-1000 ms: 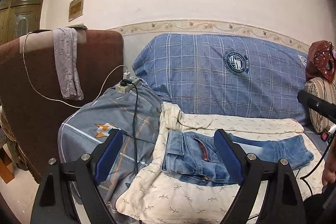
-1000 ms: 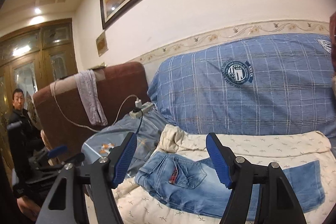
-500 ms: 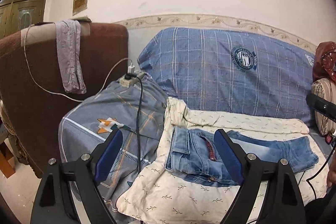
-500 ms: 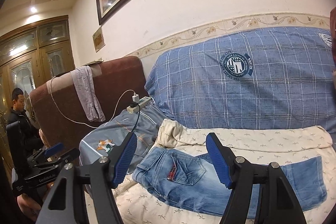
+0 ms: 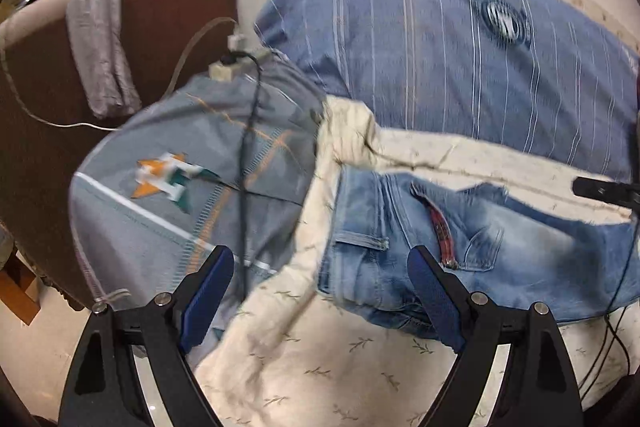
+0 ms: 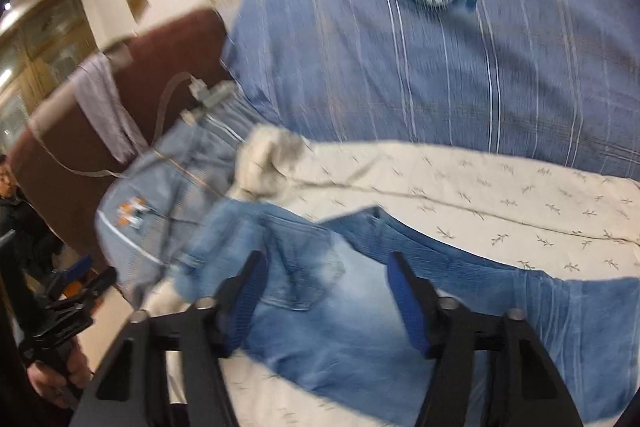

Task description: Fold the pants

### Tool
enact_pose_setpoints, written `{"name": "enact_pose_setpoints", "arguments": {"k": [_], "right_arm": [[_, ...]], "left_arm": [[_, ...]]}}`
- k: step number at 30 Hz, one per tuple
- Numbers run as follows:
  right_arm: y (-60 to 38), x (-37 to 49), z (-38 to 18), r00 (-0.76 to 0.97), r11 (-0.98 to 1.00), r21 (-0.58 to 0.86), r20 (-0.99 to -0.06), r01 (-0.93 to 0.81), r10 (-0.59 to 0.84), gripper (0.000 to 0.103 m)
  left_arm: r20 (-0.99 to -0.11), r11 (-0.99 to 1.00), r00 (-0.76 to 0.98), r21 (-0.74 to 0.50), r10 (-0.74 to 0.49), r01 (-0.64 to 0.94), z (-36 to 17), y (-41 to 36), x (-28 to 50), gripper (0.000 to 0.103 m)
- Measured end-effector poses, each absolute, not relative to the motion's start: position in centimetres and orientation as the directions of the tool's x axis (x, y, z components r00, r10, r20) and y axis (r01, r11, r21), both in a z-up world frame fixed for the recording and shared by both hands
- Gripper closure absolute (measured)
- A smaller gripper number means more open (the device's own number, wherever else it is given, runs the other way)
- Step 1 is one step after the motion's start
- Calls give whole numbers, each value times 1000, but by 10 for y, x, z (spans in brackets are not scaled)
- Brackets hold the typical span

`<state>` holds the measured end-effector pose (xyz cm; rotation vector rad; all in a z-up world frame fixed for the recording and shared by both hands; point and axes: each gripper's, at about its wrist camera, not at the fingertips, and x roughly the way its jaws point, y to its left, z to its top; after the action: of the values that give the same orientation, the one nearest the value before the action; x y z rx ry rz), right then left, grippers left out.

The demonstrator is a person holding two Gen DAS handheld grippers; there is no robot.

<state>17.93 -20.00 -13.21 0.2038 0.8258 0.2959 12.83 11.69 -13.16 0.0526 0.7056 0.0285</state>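
Observation:
Light blue jeans [image 5: 460,243] lie flat on a cream leaf-print sheet [image 5: 320,355] on the sofa, waistband to the left, legs running right. A red-trimmed back pocket faces up. My left gripper [image 5: 320,287] is open and empty, hovering just short of the waistband's left edge. In the right wrist view the jeans [image 6: 360,307] fill the lower frame. My right gripper [image 6: 324,291] is open and empty, just above the seat and pocket area. The right gripper's tip shows at the right edge of the left wrist view [image 5: 600,189].
A blue plaid cushion [image 5: 460,47] backs the sofa. A grey cushion [image 5: 188,179] at left carries a power strip [image 5: 236,63] and black cable. A brown armchair [image 5: 40,99] with a grey cloth stands left. A seated person [image 6: 12,211] is at far left.
Both grippers have moved down and forward toward the jeans, which now look larger and closer. Both views are motion-blurred. The jaws stay open.

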Motion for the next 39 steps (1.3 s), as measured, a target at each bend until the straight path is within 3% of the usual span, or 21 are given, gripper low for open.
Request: {"name": "enact_pose_setpoints", "arguments": {"k": [3,13,16,21,29,30,34,39], "right_arm": [[-209,213,-161,594,940,302,-731,-159,335,64],[-187,287,-217,496,954,240,-816,-178,298,63],[-181,294,-226,427,935,302,-832,-185,353,62],[-153,284,-246,367,947,216,-883,-239,294,62],[-165,279,-226,462,963,181,-849,-202,256,63],[-168,279,-224,473,962,192,-841,-195,263,62],[-172,285,-216,522,968,175,-817,-182,246,41],[-157,297,-240,452,962,138,-861,-237,234,42]], "left_arm": [[-676,997,736,70,40,10,-149,107,143,14],[-739,996,671,94,63,10,-193,103,168,14],[-758,993,646,120,88,6,-206,104,172,14],[-802,994,591,107,83,6,-232,112,170,14],[-797,995,599,97,72,10,-218,115,165,14],[-790,996,610,93,68,9,-214,116,162,14],[-762,997,646,72,43,18,-198,115,158,14],[-780,994,623,106,65,28,-212,108,171,14]]}}
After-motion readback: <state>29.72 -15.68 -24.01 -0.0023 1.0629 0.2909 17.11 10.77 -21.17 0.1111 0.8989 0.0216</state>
